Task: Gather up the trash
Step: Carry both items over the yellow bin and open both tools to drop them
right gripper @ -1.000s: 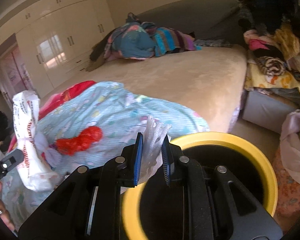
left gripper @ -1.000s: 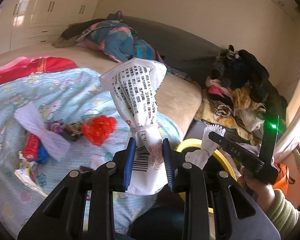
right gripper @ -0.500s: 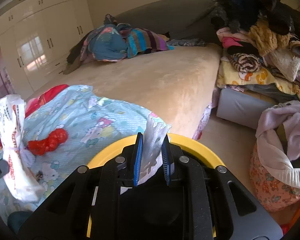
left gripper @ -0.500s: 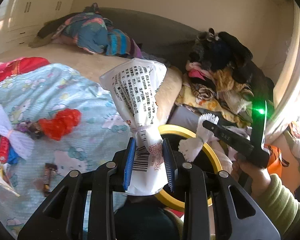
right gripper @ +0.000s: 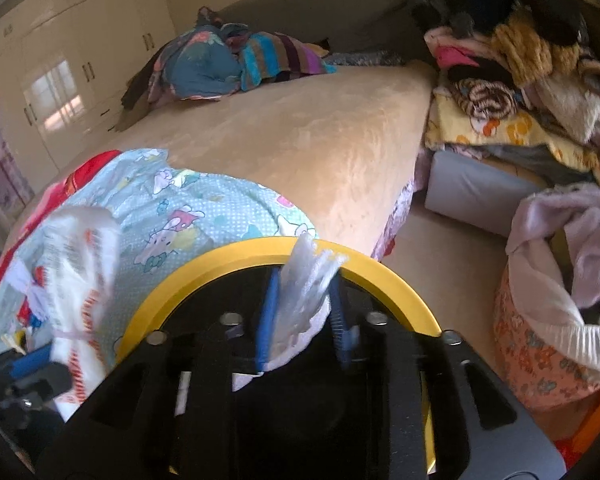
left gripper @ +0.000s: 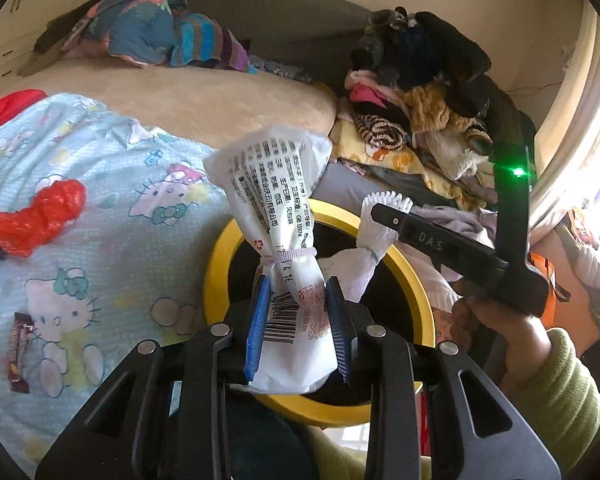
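My left gripper (left gripper: pixel 296 300) is shut on a white printed plastic bag (left gripper: pixel 276 208), tied with a band, and holds it over the yellow-rimmed black bin (left gripper: pixel 216 256). My right gripper (right gripper: pixel 304 300) has its fingers spread a little around a white crinkled wrapper (right gripper: pixel 308 280) that still sits between the blue pads, above the bin's rim (right gripper: pixel 388 276). From the left wrist view the right gripper (left gripper: pixel 388 216) holds that wrapper (left gripper: pixel 364 248) over the bin's mouth. The white bag also shows at the left of the right wrist view (right gripper: pixel 80 264).
On the Hello Kitty blanket (left gripper: pixel 100 264) lie a red plastic bag (left gripper: pixel 36 216) and a small brown wrapper (left gripper: pixel 18 356). A clothes pile (left gripper: pixel 420 100) is stacked at the right. A floral laundry bag (right gripper: pixel 548 320) stands beside the bin.
Both grippers have swung right from the blanket to above the yellow bin. The right gripper's fingers have widened around the wrapper. The left grip is unchanged.
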Demonstrator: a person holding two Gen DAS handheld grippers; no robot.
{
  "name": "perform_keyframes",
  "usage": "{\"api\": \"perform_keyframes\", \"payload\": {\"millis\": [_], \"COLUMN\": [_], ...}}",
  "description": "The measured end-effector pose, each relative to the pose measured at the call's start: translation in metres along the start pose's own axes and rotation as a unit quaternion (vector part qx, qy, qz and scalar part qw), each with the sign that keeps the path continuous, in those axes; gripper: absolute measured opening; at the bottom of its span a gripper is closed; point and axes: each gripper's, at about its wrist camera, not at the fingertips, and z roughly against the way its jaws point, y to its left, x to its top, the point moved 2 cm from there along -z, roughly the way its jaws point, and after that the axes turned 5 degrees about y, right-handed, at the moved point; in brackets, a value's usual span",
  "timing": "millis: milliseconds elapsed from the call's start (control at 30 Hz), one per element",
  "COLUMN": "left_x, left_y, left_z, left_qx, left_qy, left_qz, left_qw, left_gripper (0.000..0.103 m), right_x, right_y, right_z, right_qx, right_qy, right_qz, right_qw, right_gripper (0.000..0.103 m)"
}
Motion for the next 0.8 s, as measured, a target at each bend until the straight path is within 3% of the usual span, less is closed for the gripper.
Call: {"api": "perform_keyframes", "payload": {"millis": [67,133,200,267,333,433,533,800], "left_x": [0.002,0.003,0.003,0.002,0.003,0.004,0.006,0.010], "left_y": [-0.001,-0.003,-0.005,-0.004,-0.002,0.003,0.014,0.050], "left_z": [-0.004,-0.004,-0.001,0.004,0.012,0.025,0.038,0.079], "left_qx": [0.002,0.004,0.007,0.019,0.029,0.048,0.063,0.110], "left_qy": [0.001,-0.004,-0.010,-0.020,-0.031,-0.048,-0.063,-0.107], "left_qz": [-0.007,-0.010,-0.018,-0.022,-0.021,-0.013,0.003,0.049], "left_qw": [1.0000,0.9999,0.9998,0.9994,0.9989,0.9976,0.9960,0.9869], "left_gripper": [0.043,0.062,0.065,0.079,0.085,0.091,0.095,0.096], "right_x": [0.000,0.002,0.004,0.005,0.006,0.006,0.008,0.006], "right_y": [-0.003,-0.006,-0.006,-0.005,-0.001,0.007,0.022,0.064], "right_z": [0.000,0.003,0.005,0.007,0.009,0.014,0.022,0.042], "right_qx": [-0.003,-0.003,-0.004,-0.008,-0.004,0.008,0.022,0.060], "right_qy": [0.000,-0.006,-0.009,-0.017,-0.019,-0.028,-0.042,-0.063], "right_qz": [-0.007,-0.016,-0.017,-0.017,-0.015,-0.010,0.003,0.040], "right_qw": [1.000,1.000,1.000,1.000,1.000,1.000,0.999,0.995], "right_gripper": [0.042,0.044,0.049,0.054,0.054,0.055,0.067,0.071]}}
